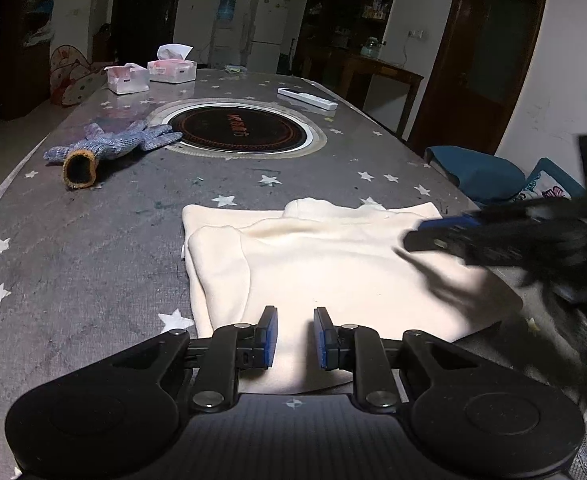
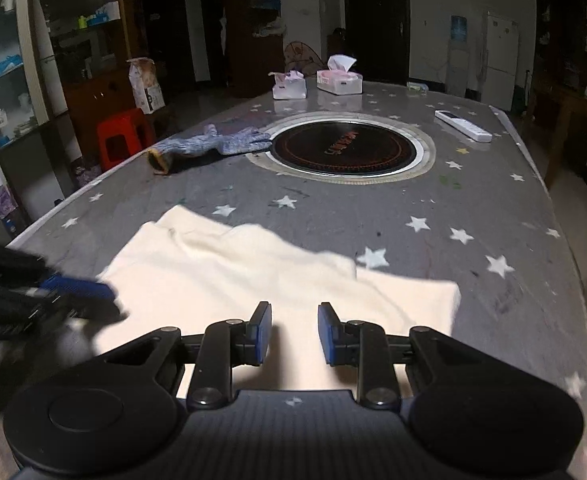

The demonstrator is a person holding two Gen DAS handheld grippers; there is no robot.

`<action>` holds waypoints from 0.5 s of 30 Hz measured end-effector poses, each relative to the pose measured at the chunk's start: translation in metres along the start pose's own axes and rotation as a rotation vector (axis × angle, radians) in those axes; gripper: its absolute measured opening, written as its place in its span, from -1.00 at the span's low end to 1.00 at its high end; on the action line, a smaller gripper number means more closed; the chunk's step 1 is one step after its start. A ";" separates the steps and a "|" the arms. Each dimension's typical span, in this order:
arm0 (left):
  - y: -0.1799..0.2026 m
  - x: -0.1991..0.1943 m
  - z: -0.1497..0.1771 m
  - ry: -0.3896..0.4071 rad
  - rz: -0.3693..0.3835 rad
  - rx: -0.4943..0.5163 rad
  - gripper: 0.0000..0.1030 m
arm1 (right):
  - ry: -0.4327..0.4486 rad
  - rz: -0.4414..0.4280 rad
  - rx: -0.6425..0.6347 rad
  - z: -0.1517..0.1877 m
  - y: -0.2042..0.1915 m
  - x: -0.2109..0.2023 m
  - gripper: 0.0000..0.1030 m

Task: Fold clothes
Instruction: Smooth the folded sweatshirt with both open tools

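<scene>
Cream knit top (image 1: pixel 333 264), already folded into a rough rectangle, lying flat on the grey star-print table (image 1: pixel 93 248) at its near end. Soft and thick-looking, sleeve doubled in along one side, collar bump at the far edge, near hem running under both tools. Likely to slump and skew if dragged by one corner.

Left gripper (image 1: pixel 295 338) above the near hem, jaws a little apart, gripping nothing. Right gripper (image 2: pixel 294 334) likewise part-open and empty above the cloth, blurred in the left view.

For the next fold, probably: lower both sets of fingers to the near hem, well apart, pinching all layers at once. Lift level, carry toward the collar together, lay down edge to edge. Keep clear of the glove (image 1: pixel 109 150) and the round hob (image 1: pixel 239 130) beyond. Smooth afterwards; release only once flat.
</scene>
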State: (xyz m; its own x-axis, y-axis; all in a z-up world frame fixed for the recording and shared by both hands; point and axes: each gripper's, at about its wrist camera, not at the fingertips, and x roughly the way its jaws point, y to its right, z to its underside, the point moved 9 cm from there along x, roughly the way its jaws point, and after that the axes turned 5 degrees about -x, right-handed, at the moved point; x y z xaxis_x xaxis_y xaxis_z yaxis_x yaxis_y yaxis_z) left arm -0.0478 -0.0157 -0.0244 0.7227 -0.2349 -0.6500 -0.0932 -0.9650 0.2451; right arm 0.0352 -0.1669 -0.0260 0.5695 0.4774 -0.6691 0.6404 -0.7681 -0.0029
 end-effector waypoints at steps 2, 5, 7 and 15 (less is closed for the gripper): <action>0.000 0.000 0.000 -0.005 0.002 0.002 -0.58 | -0.022 0.007 0.003 -0.003 0.003 0.016 -0.52; -0.002 -0.001 -0.002 -0.011 0.006 -0.011 -0.57 | -0.042 0.018 0.003 -0.003 0.007 0.029 -0.52; -0.003 -0.003 -0.005 -0.003 0.002 -0.018 -0.53 | -0.035 0.018 0.002 -0.005 0.005 0.026 -0.52; -0.009 0.003 -0.005 -0.006 -0.025 -0.023 -0.48 | 0.001 -0.049 -0.043 -0.002 -0.029 0.000 -0.42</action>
State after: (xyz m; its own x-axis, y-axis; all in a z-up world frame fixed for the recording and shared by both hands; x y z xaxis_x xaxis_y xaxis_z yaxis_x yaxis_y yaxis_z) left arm -0.0415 -0.0068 -0.0251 0.7204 -0.2118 -0.6604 -0.0598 -0.9676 0.2452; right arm 0.0175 -0.1433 -0.0248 0.5373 0.5147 -0.6681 0.6895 -0.7243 -0.0036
